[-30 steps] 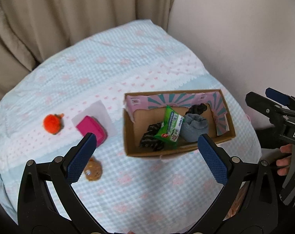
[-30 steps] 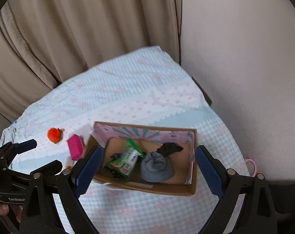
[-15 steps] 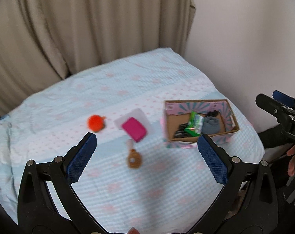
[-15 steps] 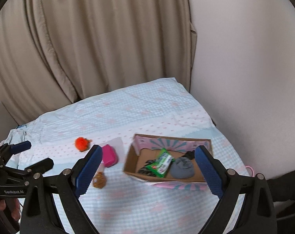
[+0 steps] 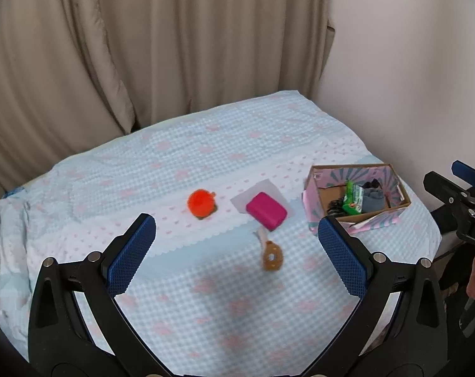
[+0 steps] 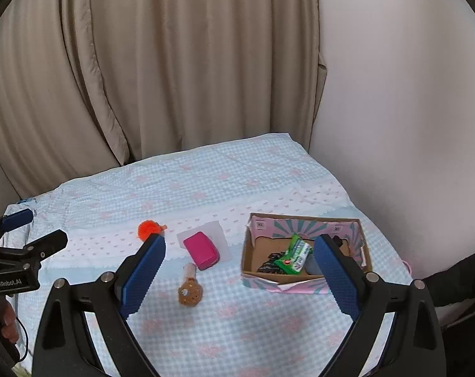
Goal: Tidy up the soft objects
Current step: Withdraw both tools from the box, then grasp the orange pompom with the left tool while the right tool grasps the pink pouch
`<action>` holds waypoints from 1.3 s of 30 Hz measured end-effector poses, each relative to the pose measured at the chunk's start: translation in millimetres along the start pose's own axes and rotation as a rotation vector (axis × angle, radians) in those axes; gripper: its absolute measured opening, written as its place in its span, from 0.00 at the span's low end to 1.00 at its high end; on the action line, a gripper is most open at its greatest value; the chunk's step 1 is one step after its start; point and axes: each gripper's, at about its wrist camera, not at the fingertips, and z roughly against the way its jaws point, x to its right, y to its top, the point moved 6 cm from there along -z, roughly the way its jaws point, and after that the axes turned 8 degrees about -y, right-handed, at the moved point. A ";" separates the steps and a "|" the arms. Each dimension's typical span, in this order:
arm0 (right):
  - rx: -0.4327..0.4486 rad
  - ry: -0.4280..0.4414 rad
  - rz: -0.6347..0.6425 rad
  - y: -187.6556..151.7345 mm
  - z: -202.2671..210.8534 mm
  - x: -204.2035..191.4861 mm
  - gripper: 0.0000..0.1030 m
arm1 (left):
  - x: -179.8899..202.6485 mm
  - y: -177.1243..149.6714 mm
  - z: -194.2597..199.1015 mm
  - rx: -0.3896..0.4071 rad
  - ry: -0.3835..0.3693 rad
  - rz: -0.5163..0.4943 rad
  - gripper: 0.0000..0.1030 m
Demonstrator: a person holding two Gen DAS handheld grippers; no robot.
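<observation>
Right wrist view: both tongs (image 6: 239,270) gape wide, empty. A cardboard box (image 6: 303,278) at right holds a green packet (image 6: 292,259) and dark soft items; left of it, orange pompom (image 6: 148,230), pink pouch (image 6: 201,250) and brown plush (image 6: 190,293) lie unsorted on the checked bed (image 6: 237,330).

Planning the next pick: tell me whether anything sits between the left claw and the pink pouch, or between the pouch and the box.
Nothing visible blocks either path. The left claw hangs open above the bed; the pink pouch lies uncovered on a white sheet. Only bare bedspread separates it from the cardboard box. The brown toy lies nearer, off that line.
</observation>
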 end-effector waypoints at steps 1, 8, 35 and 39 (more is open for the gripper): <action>-0.005 0.000 -0.002 -1.9 -2.8 -7.2 0.92 | -6.9 -1.3 -2.7 -0.002 -0.005 -0.001 1.00; -0.049 0.028 0.006 -18.4 -39.5 -68.8 0.92 | -67.8 -7.6 -46.0 -0.020 -0.029 0.002 1.00; -0.205 0.036 0.243 -106.0 -308.9 -144.7 0.92 | -148.2 -68.4 -363.3 -0.129 -0.071 0.033 0.98; -0.241 0.048 0.269 -119.3 -342.0 -141.1 0.92 | -153.7 -73.1 -386.7 -0.114 -0.056 0.051 0.96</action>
